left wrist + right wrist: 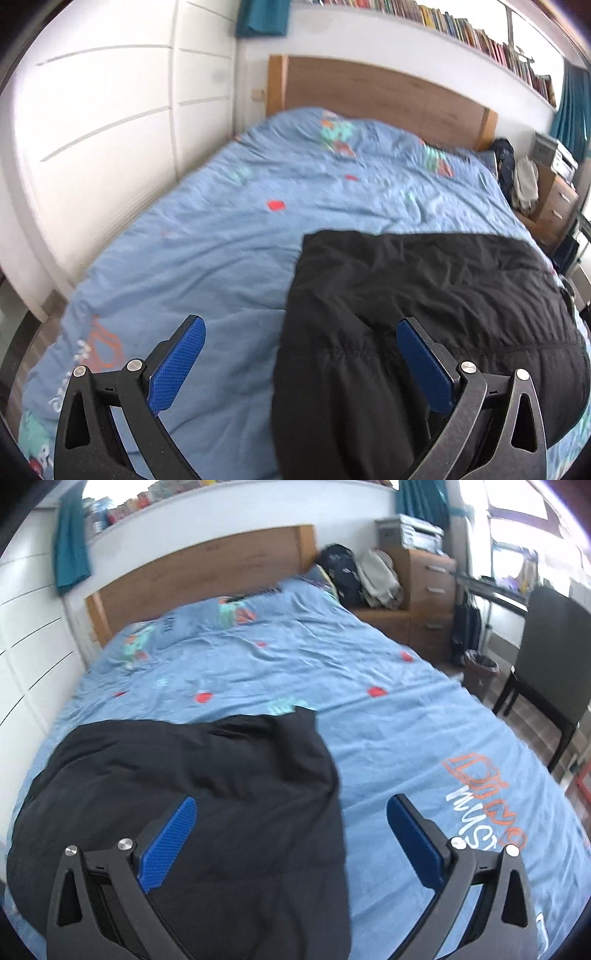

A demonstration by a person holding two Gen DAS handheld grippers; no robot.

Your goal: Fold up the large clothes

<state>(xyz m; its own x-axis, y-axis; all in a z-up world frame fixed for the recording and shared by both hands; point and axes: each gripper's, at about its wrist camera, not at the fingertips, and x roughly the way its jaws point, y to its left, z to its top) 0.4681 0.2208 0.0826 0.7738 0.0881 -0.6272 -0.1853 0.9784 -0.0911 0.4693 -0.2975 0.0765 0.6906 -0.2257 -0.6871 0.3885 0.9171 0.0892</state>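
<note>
A large black padded garment (424, 302) lies folded over on the blue patterned duvet (221, 236) of the bed. In the left wrist view it fills the lower right. My left gripper (301, 332) is open and empty above the garment's left edge. In the right wrist view the garment (192, 775) fills the lower left on the duvet (406, 731). My right gripper (291, 808) is open and empty above the garment's right edge. Both grippers show blue pads spread wide apart.
A wooden headboard (388, 92) stands at the far end. White wardrobe doors (110, 129) run along the left side. A wooden drawer unit (432, 590), bags (343, 576), a waste bin (480, 668) and a dark chair (550, 657) stand to the right of the bed.
</note>
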